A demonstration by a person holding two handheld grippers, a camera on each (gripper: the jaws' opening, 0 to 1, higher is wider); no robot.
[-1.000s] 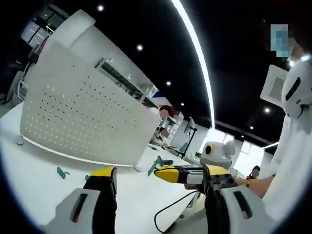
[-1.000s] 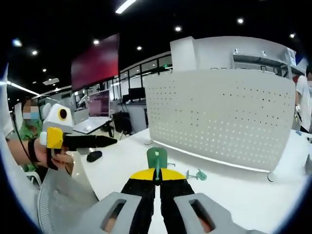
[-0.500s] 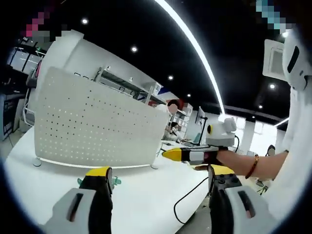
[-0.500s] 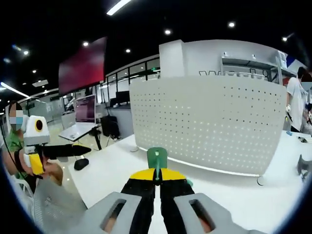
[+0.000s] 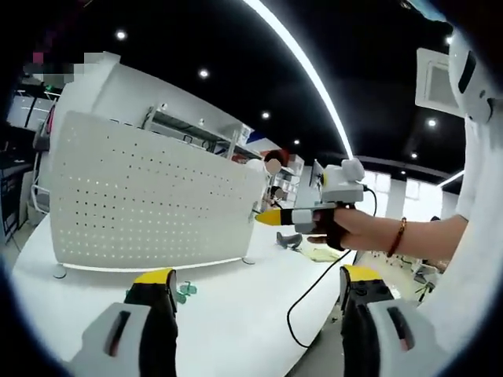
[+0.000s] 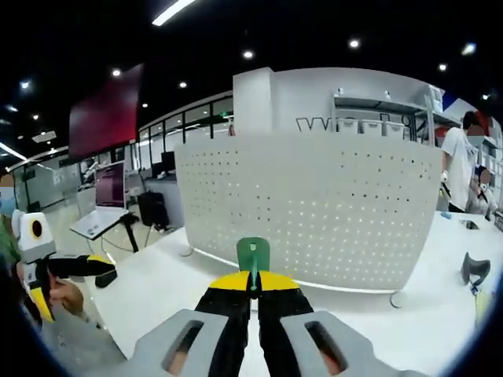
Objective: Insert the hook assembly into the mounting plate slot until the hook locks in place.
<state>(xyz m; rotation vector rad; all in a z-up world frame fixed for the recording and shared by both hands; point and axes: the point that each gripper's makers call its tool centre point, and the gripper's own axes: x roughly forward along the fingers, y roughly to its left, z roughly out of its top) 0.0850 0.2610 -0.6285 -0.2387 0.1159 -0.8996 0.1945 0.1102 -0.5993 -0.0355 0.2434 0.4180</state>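
Observation:
The white perforated mounting plate stands upright on the white table. It faces the right gripper view as a wide board. My right gripper is shut on a green hook piece, held upright in front of the plate and apart from it. In the left gripper view, the right gripper comes in from the right, its yellow tip near the plate's right edge. My left gripper is open wide with nothing between its fingers. A few loose green hooks lie on the table by its left finger.
A black cable trails over the table edge below the right hand. A dark object sits on the table at the far right. A person stands behind the plate. Desks and monitors fill the room to the left.
The right gripper has carried the green hook closer to the plate, which now looks larger in its view. In the left gripper view it has risen toward the plate's right edge.

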